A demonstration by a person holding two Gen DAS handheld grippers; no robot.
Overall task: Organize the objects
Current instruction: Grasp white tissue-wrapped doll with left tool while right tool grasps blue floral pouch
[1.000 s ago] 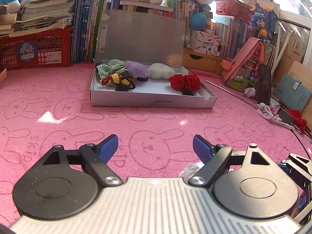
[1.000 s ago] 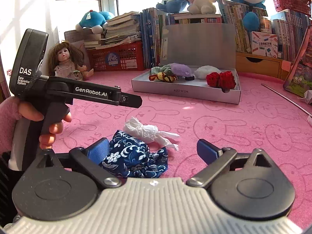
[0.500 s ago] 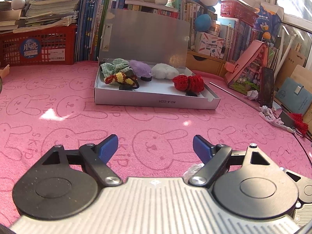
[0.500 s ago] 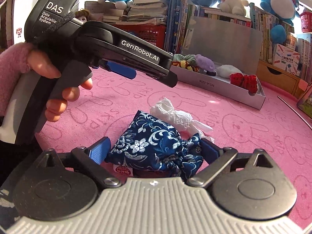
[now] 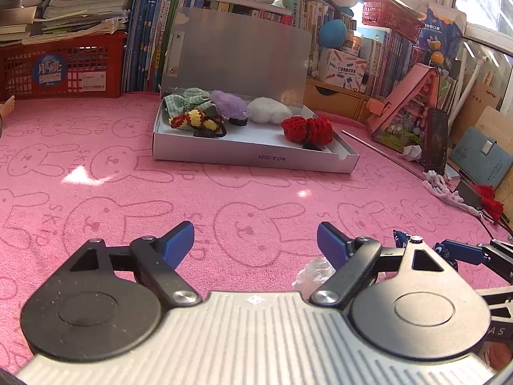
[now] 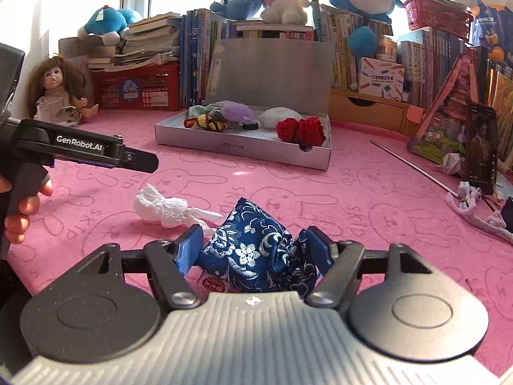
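Right wrist view: dark blue brocade pouch [image 6: 253,253] with white floral pattern, lying on the pink bunny-print cloth [image 6: 352,192], close in front of the camera and bunched up into a peak. Sits between the blue pads of the right gripper [image 6: 254,250], jaws closing, about half-way in, the right pad against the fabric and the left pad just meeting its edge; looks like a grip being taken, not yet a firm one.

Just beside the pouch, to its left: crumpled white tissue [image 6: 163,208], apart from the pads. Farther back, well apart: flat silver-grey cardboard box [image 6: 243,147], lid standing upright, already holding a red crocheted bow [image 6: 301,130], a purple fluffy hair tie [image 6: 235,110] and a white fluffy one [image 6: 279,117], with free floor at the front.

Left wrist view: left gripper [image 5: 255,243] hovering low over the cloth, jaws wide, nothing between them, pointed toward the box.

Step in hand, as judged: picking up the pouch. Next move probably calls for finishing the squeeze, lifting clear without dragging the tissue along, then carrying toward the box and lowering into the free space, clear of the bow.
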